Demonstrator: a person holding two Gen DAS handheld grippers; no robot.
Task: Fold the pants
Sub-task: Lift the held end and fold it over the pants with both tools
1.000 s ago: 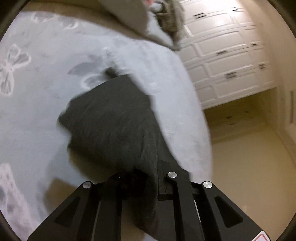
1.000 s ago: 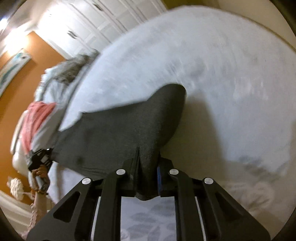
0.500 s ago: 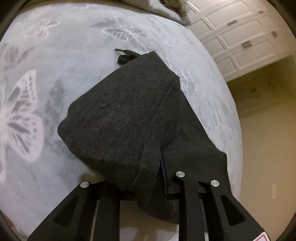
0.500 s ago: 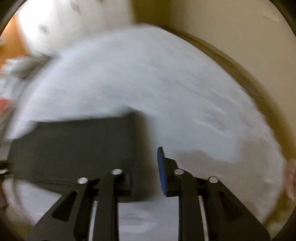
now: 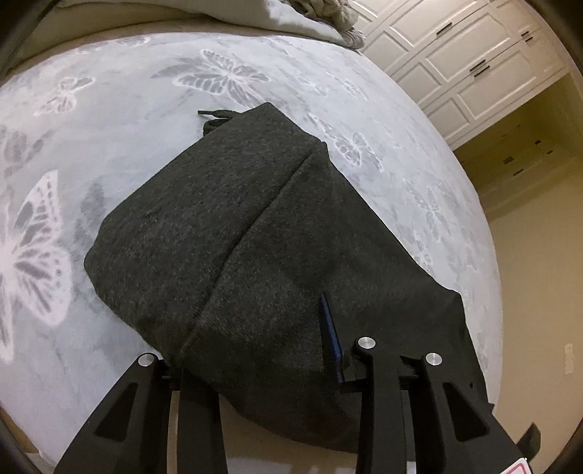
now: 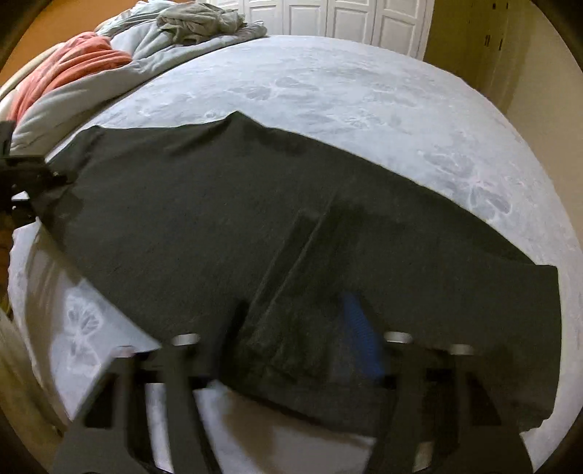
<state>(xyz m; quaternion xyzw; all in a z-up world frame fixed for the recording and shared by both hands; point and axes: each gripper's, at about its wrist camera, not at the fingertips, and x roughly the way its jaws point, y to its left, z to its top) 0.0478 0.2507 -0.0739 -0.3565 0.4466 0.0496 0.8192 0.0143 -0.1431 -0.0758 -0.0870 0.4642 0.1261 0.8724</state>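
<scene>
A: Where are the pants (image 5: 255,233) lying?

B: On the bed (image 5: 120,120), over the grey butterfly-print cover, near the bed's near edge. They are dark charcoal, folded over, with a straight fold line running across the top layer. A bit of drawstring (image 5: 215,115) pokes out at their far end.

A: And the left tool (image 5: 255,353)?

B: Its fingers stand wide apart with the cloth bulging up between them. The blue pad on one finger (image 5: 329,339) shows bare beside the fabric, so it pinches nothing.

A: The right tool (image 6: 288,350)?

B: Also spread wide, low over the near edge of the pants (image 6: 226,204). The view is blurred there, but the blue pad is open to sight and the cloth lies flat between the fingers, not clamped.

A: Anything else on the bed?

B: At the far corner, a heap of bedding: a grey duvet (image 6: 91,91), a coral blanket (image 6: 69,69), and a crumpled grey garment (image 6: 200,18) on top. White panelled cabinets (image 5: 462,62) stand beyond the bed.
</scene>
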